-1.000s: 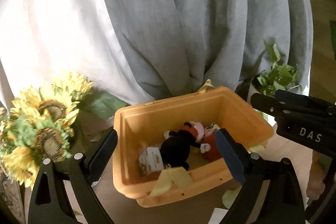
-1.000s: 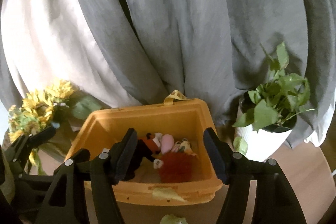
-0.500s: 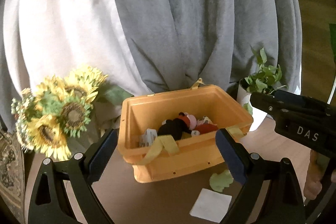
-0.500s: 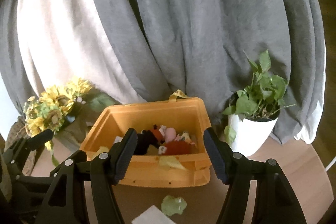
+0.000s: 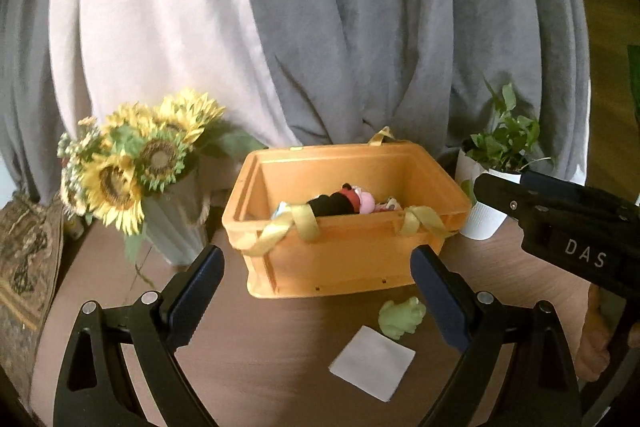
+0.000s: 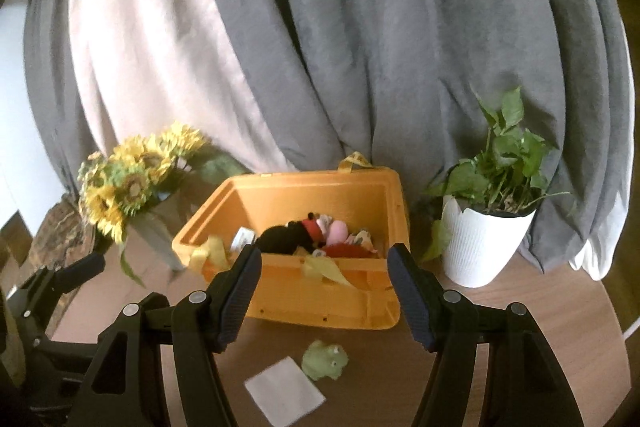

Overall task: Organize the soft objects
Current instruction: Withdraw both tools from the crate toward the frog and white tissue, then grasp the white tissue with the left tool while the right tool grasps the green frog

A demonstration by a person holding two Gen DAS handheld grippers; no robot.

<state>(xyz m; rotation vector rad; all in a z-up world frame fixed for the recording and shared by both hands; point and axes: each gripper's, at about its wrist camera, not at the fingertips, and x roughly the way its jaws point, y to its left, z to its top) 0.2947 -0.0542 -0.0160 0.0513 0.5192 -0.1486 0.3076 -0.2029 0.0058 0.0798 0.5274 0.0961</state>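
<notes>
An orange bin (image 5: 348, 259) (image 6: 320, 295) with yellow ribbon handles stands on the brown table and holds several plush toys. Among them are a black mouse plush (image 5: 334, 203) (image 6: 284, 239) and a red one (image 6: 344, 250). In front of the bin a small green frog toy (image 5: 402, 317) (image 6: 324, 365) lies on the table beside a white square sheet (image 5: 372, 363) (image 6: 284, 395). My left gripper (image 5: 318, 283) is open and empty, hanging short of the bin. My right gripper (image 6: 326, 267) is also open with nothing between its fingers, back from the bin's near wall.
A vase of sunflowers (image 5: 136, 163) (image 6: 128, 183) stands left of the bin. A white pot with a green plant (image 5: 492, 187) (image 6: 488, 239) stands on the right. Grey and white curtains hang close behind. A patterned rug (image 5: 24, 255) lies beyond the table's left edge.
Both grippers have drawn back from the bin, which now looks smaller and farther. The green frog and the white sheet have come into view in front of it.
</notes>
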